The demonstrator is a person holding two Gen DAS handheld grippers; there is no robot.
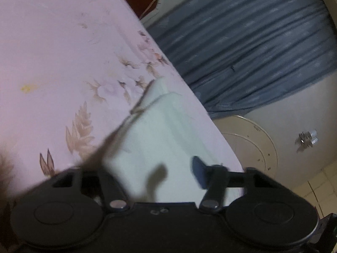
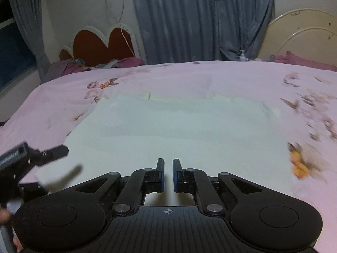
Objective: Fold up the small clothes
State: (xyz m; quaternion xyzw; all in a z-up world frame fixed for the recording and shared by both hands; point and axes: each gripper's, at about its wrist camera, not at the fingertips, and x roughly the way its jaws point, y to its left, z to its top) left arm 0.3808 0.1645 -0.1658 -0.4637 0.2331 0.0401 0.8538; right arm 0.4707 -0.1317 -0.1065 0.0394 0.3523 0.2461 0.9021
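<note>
Right gripper (image 2: 168, 174) closed, empty, over white garment (image 2: 179, 126) on pink bedsheet (image 2: 231, 76); left gripper (image 2: 63, 160) blurred, state unclear.

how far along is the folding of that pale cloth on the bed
Done: the pale garment lies spread flat on the pink bedsheet. In hand: the left tool straddles its near-left corner, jaws apart; the right tool is shut and empty. Left: seemingly every fold.

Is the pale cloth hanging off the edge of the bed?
No, the pale cloth lies flat on the pink bedsheet, with sheet showing around it.
</note>
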